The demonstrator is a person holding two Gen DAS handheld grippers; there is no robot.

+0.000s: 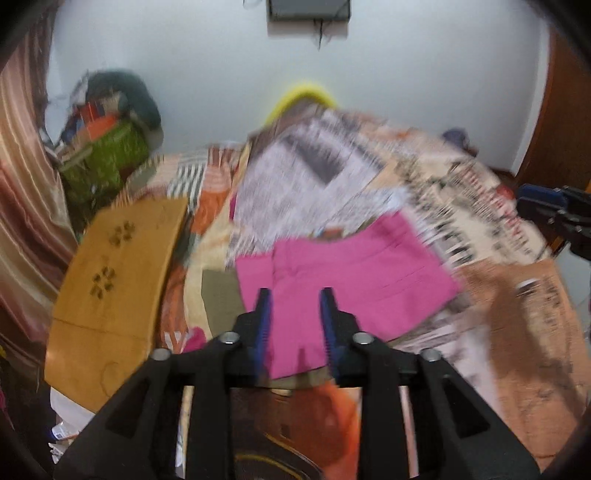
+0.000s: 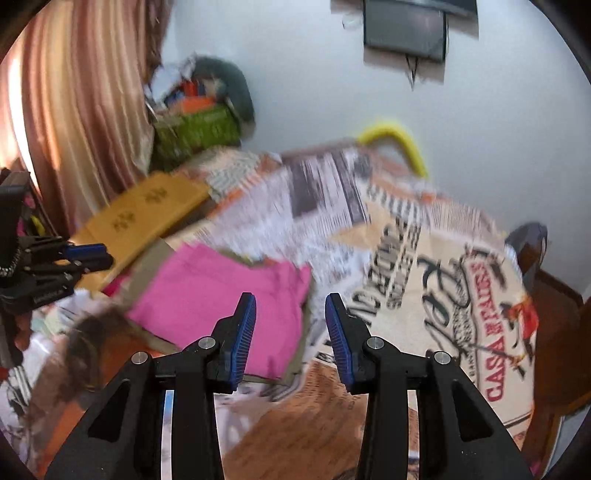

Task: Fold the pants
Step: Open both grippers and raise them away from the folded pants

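The pink pants (image 1: 351, 273) lie folded into a flat rectangle on a bed with a printed bedspread (image 1: 480, 206). In the left wrist view my left gripper (image 1: 295, 293) hovers above their near edge, jaws apart, with nothing clamped between the blue pads. The right wrist view shows the same pants (image 2: 221, 291) left of centre. My right gripper (image 2: 291, 297) stands open above their right edge and holds nothing. Each gripper also appears in the other's view: the right gripper (image 1: 554, 206) at the far right, the left gripper (image 2: 85, 254) at the far left. Both pictures are blurred.
A tan board with flower marks (image 1: 110, 280) lies on the bed's left side. A heap of clothes with a green bag (image 1: 107, 155) sits in the back corner beside a striped curtain (image 1: 26, 203). A yellow curved thing (image 2: 399, 140) and a dark wall screen (image 2: 406, 29) are behind.
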